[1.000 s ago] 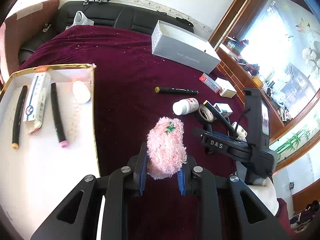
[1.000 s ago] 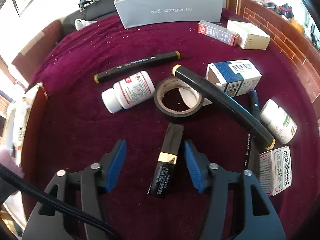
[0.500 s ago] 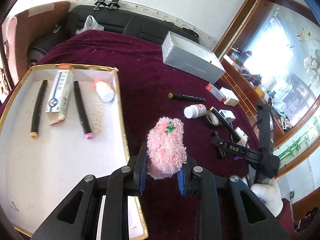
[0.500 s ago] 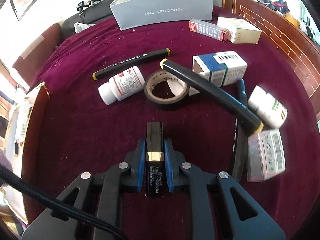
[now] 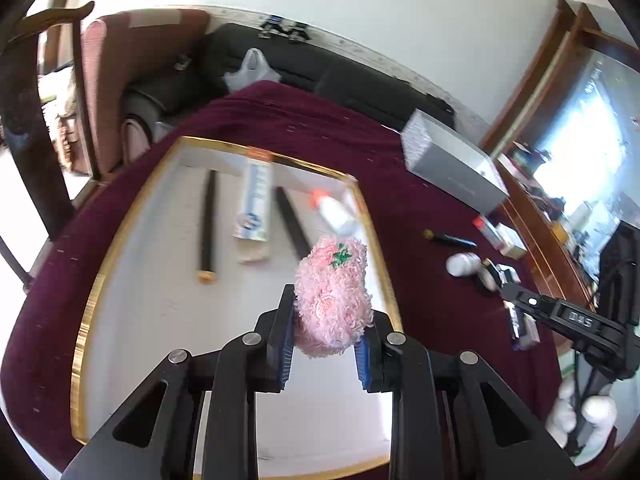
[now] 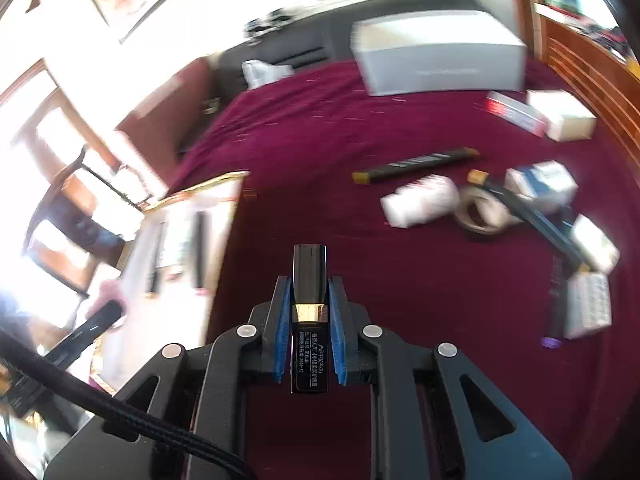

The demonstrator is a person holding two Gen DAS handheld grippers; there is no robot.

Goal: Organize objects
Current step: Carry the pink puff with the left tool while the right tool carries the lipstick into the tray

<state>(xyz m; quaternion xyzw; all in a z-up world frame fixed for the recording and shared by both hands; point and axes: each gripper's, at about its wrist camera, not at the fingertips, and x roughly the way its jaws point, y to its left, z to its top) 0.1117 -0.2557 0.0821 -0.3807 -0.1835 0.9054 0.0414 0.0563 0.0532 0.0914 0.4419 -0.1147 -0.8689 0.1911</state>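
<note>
Left wrist view shows the white gold-rimmed tray on the maroon cloth; in it lie two dark markers, a blue-and-white carton between them and a white bottle with an orange cap at its one o'clock corner; print on the carton is too blurred to read. The left gripper is clamped on a pink fluffy toy over the tray's right rim. At two o'clock sits an open grey box. In the right wrist view, the right gripper, its jaws having just closed, pinches a black gold-banded tube with small unreadable white lettering, above the cloth; the clutter lies at two o'clock.
</note>
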